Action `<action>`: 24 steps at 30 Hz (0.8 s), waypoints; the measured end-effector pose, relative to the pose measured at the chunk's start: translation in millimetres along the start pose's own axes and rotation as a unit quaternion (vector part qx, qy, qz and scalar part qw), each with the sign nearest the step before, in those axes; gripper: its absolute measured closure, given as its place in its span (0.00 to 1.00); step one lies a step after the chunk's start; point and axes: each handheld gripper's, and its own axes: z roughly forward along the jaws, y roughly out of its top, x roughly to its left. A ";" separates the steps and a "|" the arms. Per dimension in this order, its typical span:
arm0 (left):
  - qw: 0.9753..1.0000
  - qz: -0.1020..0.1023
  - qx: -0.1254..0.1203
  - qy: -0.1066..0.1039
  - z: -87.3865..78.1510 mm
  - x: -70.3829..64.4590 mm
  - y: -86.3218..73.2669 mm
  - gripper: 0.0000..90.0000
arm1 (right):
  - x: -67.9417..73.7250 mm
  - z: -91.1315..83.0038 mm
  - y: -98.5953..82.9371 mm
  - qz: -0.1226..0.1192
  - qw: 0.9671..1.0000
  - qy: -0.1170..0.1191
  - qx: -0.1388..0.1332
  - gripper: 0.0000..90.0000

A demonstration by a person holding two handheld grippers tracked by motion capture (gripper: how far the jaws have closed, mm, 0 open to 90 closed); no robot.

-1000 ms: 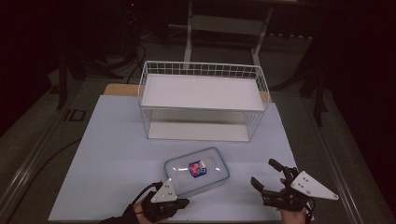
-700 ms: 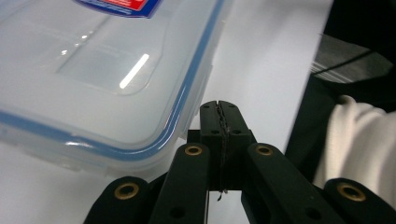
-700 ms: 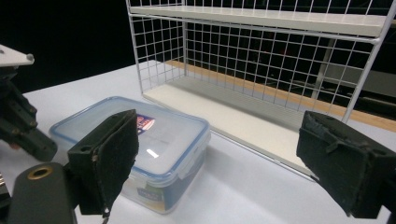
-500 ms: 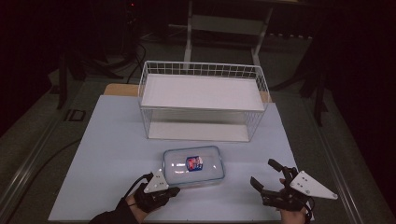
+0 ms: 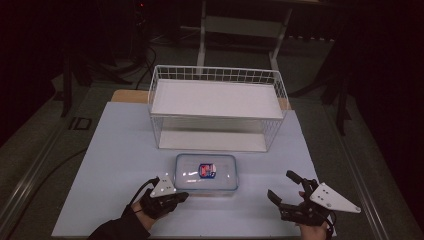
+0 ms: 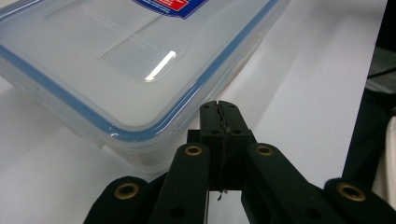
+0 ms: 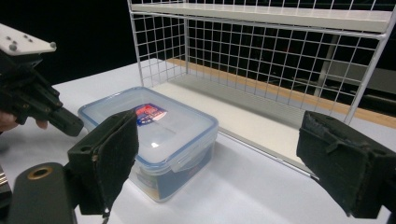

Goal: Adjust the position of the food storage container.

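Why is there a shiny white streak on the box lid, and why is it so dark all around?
In the left gripper view, the streak is lamp glare on the clear lid. In the high view, light falls on the white table while the room behind stays black. In the right gripper view, the near jaws look soft-edged.

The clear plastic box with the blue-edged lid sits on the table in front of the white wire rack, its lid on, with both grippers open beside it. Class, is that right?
Not quite. The left gripper is shut, jaws pressed together at the corner of the clear plastic box, as the left gripper view shows. The right gripper alone is open. The box does sit lidded in front of the white wire rack.
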 end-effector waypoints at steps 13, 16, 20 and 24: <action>0.996 -0.021 -0.032 0.080 -22.2 59.1 0.4 1.00 | -0.1 1.5 -1.2 -0.001 1.000 0.003 0.004 0.14; 0.996 -0.028 -0.025 0.075 -14.6 65.4 0.7 1.00 | 0.2 3.0 -1.5 -0.002 1.000 0.004 0.007 0.14; 0.997 -0.032 -0.014 0.064 -4.8 67.3 1.2 1.00 | 0.5 3.2 -1.7 -0.002 1.000 0.005 0.008 0.14; 0.997 -0.029 -0.013 0.073 -1.8 63.2 2.6 1.00 | -0.1 3.8 -2.1 0.000 1.000 0.007 0.008 0.14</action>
